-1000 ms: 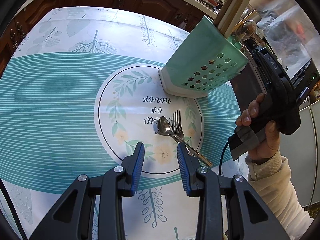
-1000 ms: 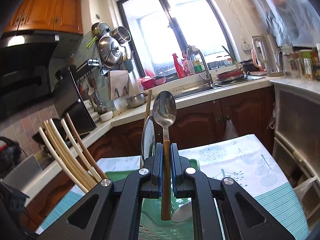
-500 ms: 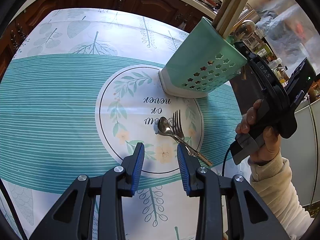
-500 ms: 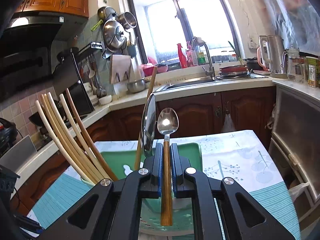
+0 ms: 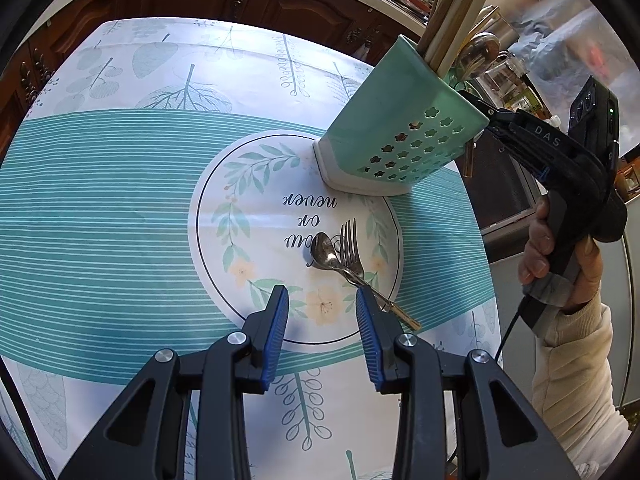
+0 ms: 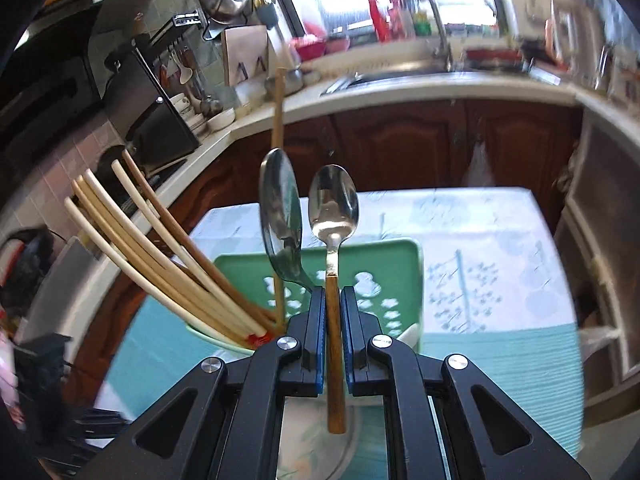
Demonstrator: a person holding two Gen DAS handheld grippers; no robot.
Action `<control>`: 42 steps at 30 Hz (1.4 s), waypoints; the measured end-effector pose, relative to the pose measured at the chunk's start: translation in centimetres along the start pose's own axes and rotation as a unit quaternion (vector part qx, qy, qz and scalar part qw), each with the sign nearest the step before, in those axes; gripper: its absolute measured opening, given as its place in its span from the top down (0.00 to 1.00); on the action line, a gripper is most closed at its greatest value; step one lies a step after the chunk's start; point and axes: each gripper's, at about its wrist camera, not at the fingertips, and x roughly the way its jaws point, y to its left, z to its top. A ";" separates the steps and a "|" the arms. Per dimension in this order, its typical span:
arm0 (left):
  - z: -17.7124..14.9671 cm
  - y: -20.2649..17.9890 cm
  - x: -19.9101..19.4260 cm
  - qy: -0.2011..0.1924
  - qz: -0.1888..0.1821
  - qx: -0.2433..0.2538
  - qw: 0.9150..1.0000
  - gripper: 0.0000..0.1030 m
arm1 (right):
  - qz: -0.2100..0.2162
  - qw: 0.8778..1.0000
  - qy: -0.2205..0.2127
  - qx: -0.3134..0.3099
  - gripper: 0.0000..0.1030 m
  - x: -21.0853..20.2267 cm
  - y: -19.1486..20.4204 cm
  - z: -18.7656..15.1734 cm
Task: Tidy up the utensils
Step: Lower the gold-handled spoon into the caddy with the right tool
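My right gripper [image 6: 333, 292] is shut on the wooden handle of a spoon [image 6: 334, 204], bowl up, just above the near edge of the green perforated utensil holder [image 6: 380, 256]. The holder contains several chopsticks [image 6: 160, 256] and a larger metal spoon [image 6: 280, 216]. In the left wrist view the holder [image 5: 400, 136] stands on the round printed patch of the tablecloth. A metal spoon [image 5: 324, 250] and a fork [image 5: 350, 244] lie crossed in front of it. My left gripper [image 5: 322, 294] hovers just short of their handles; its jaws are opening with nothing between them.
A hand [image 5: 560, 248] in a cream sleeve holds the right gripper at the right of the table. The teal-striped tablecloth [image 5: 100, 208] covers the table. Dark wood cabinets [image 6: 440, 144] and a cluttered kitchen counter [image 6: 400, 84] lie beyond the table's far edge.
The right gripper has tipped downward with its spoon, so the holder and chopsticks now fill more of its view. The left gripper stays in place, its jaws slightly wider.
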 end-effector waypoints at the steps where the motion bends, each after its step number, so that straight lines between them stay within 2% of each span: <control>1: 0.0 0.0 0.0 -0.001 0.000 0.000 1.000 0.67 | 0.009 1.000 0.001 0.015 0.94 -0.1 -0.5 0.2; 4: -0.2 0.1 0.0 -0.002 0.001 -0.002 1.000 0.67 | 0.040 0.997 -0.011 0.059 0.94 -0.6 -2.3 0.3; 9: -0.2 0.1 0.2 0.000 0.001 -0.003 1.000 0.67 | 0.066 0.990 -0.046 0.116 0.94 -1.2 -4.5 0.1; 13: -0.2 0.0 0.2 0.000 0.001 -0.002 1.000 0.67 | 0.072 0.984 -0.081 0.139 0.94 -1.8 -5.4 0.3; 16: -0.2 0.0 0.2 0.002 0.001 -0.004 1.000 0.67 | 0.062 0.979 -0.126 0.149 0.94 -2.6 -5.4 0.7; 20: -0.2 0.2 0.4 0.004 0.002 -0.006 1.000 0.67 | 0.021 0.976 -0.181 0.117 0.94 -2.9 -4.1 1.4; 25: -0.2 0.7 0.5 0.003 0.004 -0.013 1.000 0.67 | -0.036 0.972 -0.230 0.037 0.94 -2.2 -1.5 0.8; 31: -0.1 1.2 0.8 0.005 0.005 -0.021 1.000 0.67 | -0.069 0.967 -0.244 -0.033 0.94 -0.5 0.6 -1.4; 42: 0.0 1.3 0.9 0.006 0.001 -0.022 1.000 0.67 | -0.067 0.969 -0.233 -0.046 0.94 -1.4 0.9 -4.1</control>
